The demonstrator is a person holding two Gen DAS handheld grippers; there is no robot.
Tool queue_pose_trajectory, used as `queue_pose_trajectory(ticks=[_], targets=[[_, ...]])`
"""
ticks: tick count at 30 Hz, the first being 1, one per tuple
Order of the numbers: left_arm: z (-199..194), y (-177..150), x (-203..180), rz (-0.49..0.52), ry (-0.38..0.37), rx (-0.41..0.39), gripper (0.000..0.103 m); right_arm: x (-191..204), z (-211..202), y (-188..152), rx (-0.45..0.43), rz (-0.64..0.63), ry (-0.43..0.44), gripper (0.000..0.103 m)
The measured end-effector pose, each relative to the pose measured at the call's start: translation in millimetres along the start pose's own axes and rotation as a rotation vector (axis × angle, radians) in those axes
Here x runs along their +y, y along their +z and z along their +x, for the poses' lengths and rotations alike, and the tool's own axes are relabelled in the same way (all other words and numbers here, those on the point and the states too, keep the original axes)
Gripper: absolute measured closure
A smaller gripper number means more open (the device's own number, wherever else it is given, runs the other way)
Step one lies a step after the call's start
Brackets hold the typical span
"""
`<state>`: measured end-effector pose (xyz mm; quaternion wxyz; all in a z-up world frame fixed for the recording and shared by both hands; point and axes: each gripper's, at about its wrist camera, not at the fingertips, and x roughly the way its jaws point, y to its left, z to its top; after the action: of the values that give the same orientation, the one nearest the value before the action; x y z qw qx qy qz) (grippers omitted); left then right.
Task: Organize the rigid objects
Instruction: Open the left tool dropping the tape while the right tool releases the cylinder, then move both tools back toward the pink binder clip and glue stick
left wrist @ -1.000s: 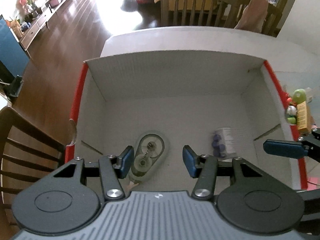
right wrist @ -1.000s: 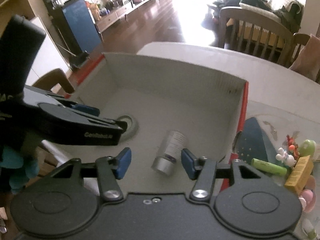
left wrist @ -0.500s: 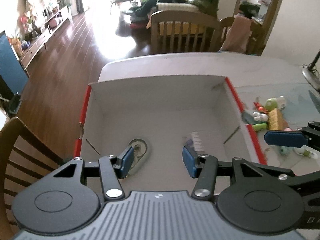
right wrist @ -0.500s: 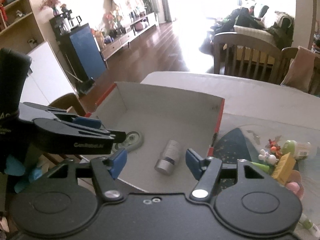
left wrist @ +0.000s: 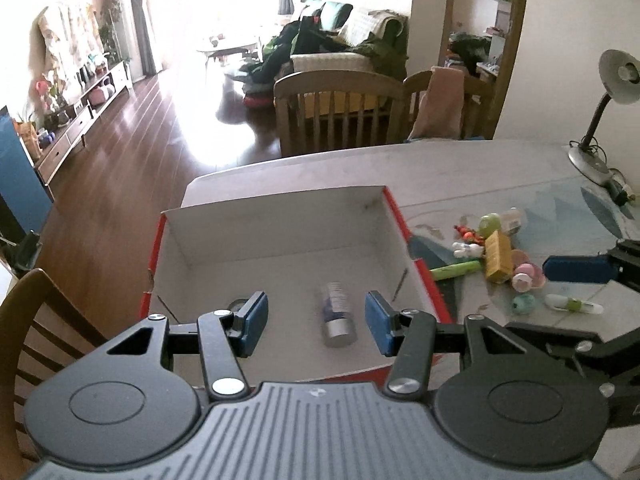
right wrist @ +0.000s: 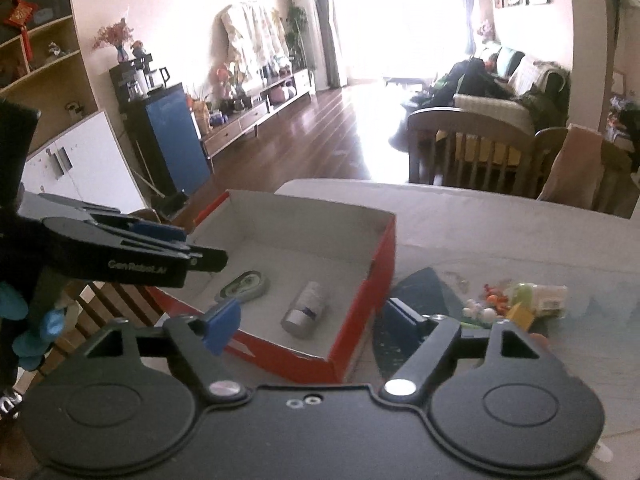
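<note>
Between drop-offs: left claw [left wrist: 316,330] part open and empty, right claw [right wrist: 310,326] opening and empty, both above the red box [right wrist: 360,304] holding a silver-capped bottle [right wrist: 304,310] and tape dispenser [right wrist: 244,286]; next, reaching right for the small toys [left wrist: 496,256] on the worktop [left wrist: 460,172].

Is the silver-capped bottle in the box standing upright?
No. The silver-capped bottle lies on its side on the floor of the red-sided box, next to the correction tape dispenser.
</note>
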<state>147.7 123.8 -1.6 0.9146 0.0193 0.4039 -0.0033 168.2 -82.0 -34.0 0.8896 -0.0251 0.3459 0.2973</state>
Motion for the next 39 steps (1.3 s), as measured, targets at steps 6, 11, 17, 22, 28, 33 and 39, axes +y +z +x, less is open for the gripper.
queue_pose_trajectory(ticks=[6,11,17,22,28,33,39], targets=[[-6,-7,-25,-0.008,0.007,-0.027,0.050,-25,-23,-12,-0.036,0.013,-0.002,0.018],[-11,-13,-54,-0.001,-0.001,-0.065,0.042,-49,-41,-21,-0.069,0.022,-0.005,0.015],[-14,-20,-86,-0.014,-0.036,-0.101,0.038,-76,-65,-34,-0.116,0.013,-0.020,0.011],[-12,-27,-112,-0.025,-0.073,-0.126,0.036,-105,-82,-45,-0.147,0.028,-0.040,0.009],[-2,-35,-142,-0.032,-0.119,-0.131,0.021,-141,-89,-61,-0.129,0.035,-0.081,0.009],[10,-43,-168,-0.034,-0.159,-0.114,0.019,-170,-85,-77,-0.097,0.062,-0.119,0.009],[30,-54,-191,-0.063,-0.191,-0.106,0.002,-201,-75,-97,-0.046,0.056,-0.123,0.009]])
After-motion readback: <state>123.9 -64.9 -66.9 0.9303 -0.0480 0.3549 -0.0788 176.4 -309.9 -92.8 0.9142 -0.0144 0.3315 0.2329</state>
